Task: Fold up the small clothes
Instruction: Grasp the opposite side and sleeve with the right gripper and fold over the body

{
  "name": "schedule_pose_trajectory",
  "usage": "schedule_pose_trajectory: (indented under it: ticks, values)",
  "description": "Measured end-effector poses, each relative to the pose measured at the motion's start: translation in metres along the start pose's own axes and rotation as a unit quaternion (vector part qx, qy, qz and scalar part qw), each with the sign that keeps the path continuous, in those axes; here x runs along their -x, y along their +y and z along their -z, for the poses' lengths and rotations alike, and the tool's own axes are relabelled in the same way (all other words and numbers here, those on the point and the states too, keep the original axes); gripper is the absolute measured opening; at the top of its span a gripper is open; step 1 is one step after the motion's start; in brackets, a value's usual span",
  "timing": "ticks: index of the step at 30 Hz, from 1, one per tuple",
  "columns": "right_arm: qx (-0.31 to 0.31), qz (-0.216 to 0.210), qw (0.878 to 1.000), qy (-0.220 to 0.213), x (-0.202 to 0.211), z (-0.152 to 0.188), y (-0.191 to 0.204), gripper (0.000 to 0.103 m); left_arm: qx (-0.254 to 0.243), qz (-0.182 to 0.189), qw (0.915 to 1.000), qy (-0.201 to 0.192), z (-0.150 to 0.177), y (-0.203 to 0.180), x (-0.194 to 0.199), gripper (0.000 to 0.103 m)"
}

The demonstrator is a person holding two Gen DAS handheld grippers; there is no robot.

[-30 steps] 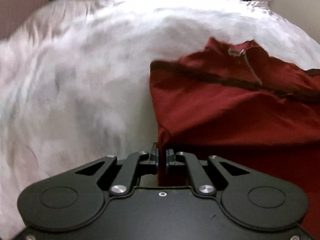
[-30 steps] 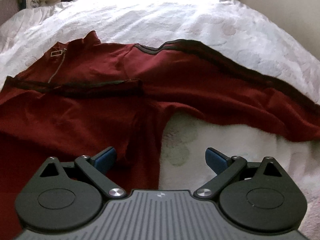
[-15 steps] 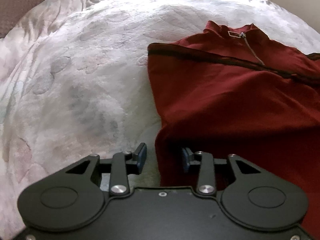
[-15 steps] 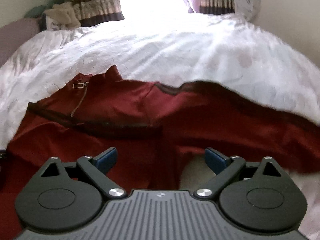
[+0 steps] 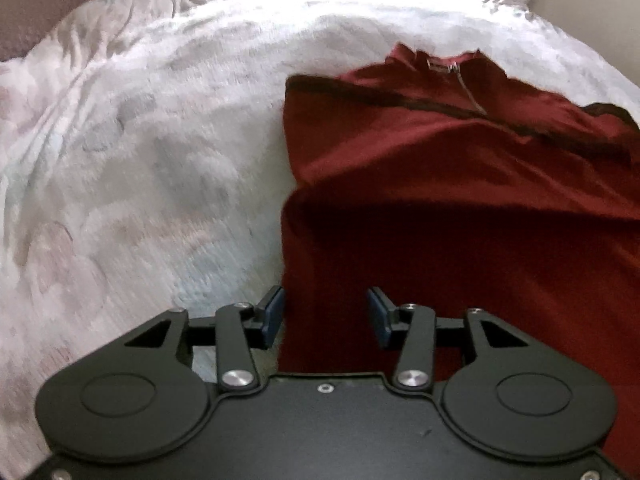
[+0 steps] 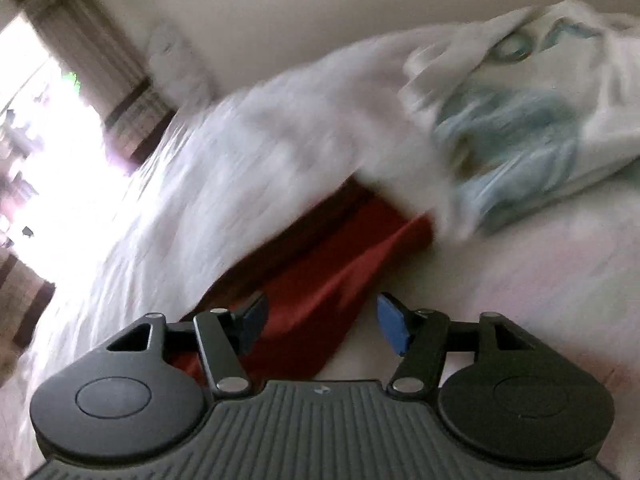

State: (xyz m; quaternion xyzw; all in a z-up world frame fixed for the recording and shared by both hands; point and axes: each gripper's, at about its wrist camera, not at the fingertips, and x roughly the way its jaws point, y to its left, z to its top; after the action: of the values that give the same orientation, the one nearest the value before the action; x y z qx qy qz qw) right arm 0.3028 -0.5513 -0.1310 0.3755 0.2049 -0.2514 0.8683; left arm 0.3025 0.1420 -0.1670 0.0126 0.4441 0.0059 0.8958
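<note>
Red knit: we judge the zip-neck top (image 5: 460, 184) soft, light, floppy (no stiffness).
Hold: we'd pinch its sleeve (image 6: 320, 280).
Jaws: left gripper (image 5: 326, 314) and right gripper (image 6: 320, 322) wide, empty.

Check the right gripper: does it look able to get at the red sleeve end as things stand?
Probably yes. The right gripper is open, with the red sleeve lying between and just ahead of its fingertips on the bedspread. Nothing covers the near part, though the view is blurred.

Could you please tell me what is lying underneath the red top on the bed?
The red top lies flat on the white bedspread, which shows all around its left edge. Whatever sits directly beneath the fabric is covered and cannot be seen.
</note>
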Motion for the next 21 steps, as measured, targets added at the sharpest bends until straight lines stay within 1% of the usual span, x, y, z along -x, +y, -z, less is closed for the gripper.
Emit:
schedule_pose_trajectory:
  ticks: [1, 2, 4, 5, 6, 7, 8, 9, 10, 12, 13, 15, 16, 17, 18, 19, 21]
  values:
    - [0.010, 0.023, 1.000, 0.004, -0.007, -0.003, 0.000, 0.075, -0.003, -0.002, 1.0000, 0.006, 0.000, -0.002, -0.001, 0.047]
    - [0.014, 0.035, 0.999, 0.015, -0.016, -0.003, 0.000, 0.073, -0.006, -0.006, 0.9999, 0.010, 0.000, -0.004, -0.002, 0.047]
    - [-0.004, 0.027, 0.999, 0.028, -0.027, -0.003, -0.006, 0.070, -0.011, -0.012, 0.9998, 0.013, -0.002, -0.007, 0.000, 0.047]
    - [-0.015, 0.016, 0.999, 0.024, -0.031, -0.004, -0.008, 0.062, -0.015, -0.012, 0.9998, 0.011, -0.004, -0.008, 0.001, 0.047]
    - [-0.021, 0.004, 1.000, 0.014, -0.033, -0.005, -0.009, 0.042, -0.016, -0.013, 0.9997, 0.008, -0.006, -0.009, 0.003, 0.047]
    - [-0.015, -0.004, 1.000, 0.006, -0.036, -0.007, -0.009, 0.028, -0.016, -0.015, 0.9997, 0.007, -0.007, -0.009, 0.004, 0.047]
    - [0.008, 0.007, 1.000, 0.000, -0.041, -0.008, -0.004, 0.007, -0.017, -0.017, 0.9997, 0.007, -0.009, -0.008, 0.005, 0.047]
    - [0.033, 0.030, 0.999, -0.004, -0.044, -0.010, 0.000, 0.006, -0.018, -0.020, 0.9996, 0.007, -0.011, -0.008, 0.005, 0.047]
    - [0.047, 0.039, 0.998, -0.007, -0.047, -0.011, 0.002, 0.005, -0.018, -0.024, 0.9995, 0.008, -0.013, -0.007, 0.006, 0.047]
    - [0.037, 0.033, 0.999, -0.015, -0.041, -0.008, 0.002, 0.004, -0.031, -0.034, 0.9989, 0.013, -0.016, -0.006, 0.007, 0.047]
    - [0.037, 0.027, 0.999, -0.027, -0.035, -0.007, 0.002, 0.004, -0.044, -0.047, 0.9979, 0.012, -0.017, -0.006, 0.008, 0.047]
    - [0.064, 0.012, 0.996, -0.064, -0.022, -0.006, 0.012, 0.004, -0.055, -0.099, 0.9935, -0.005, -0.021, -0.002, 0.015, 0.047]
    - [0.086, 0.004, 0.993, -0.082, -0.015, -0.003, 0.020, 0.004, -0.051, -0.115, 0.9921, -0.010, -0.024, 0.003, 0.018, 0.047]
    - [0.114, -0.006, 0.989, -0.096, -0.006, 0.003, 0.032, 0.004, -0.040, -0.122, 0.9917, -0.009, -0.027, 0.008, 0.019, 0.047]
    - [0.133, -0.016, 0.986, -0.101, 0.000, 0.008, 0.045, 0.004, -0.030, -0.124, 0.9918, -0.006, -0.029, 0.014, 0.020, 0.047]
    - [0.149, -0.031, 0.983, -0.102, 0.007, 0.014, 0.059, 0.004, -0.024, -0.124, 0.9919, -0.006, -0.031, 0.018, 0.021, 0.047]
    - [0.192, -0.072, 0.974, -0.098, 0.022, 0.032, 0.099, 0.004, -0.027, -0.123, 0.9920, -0.012, -0.032, 0.024, 0.026, 0.047]
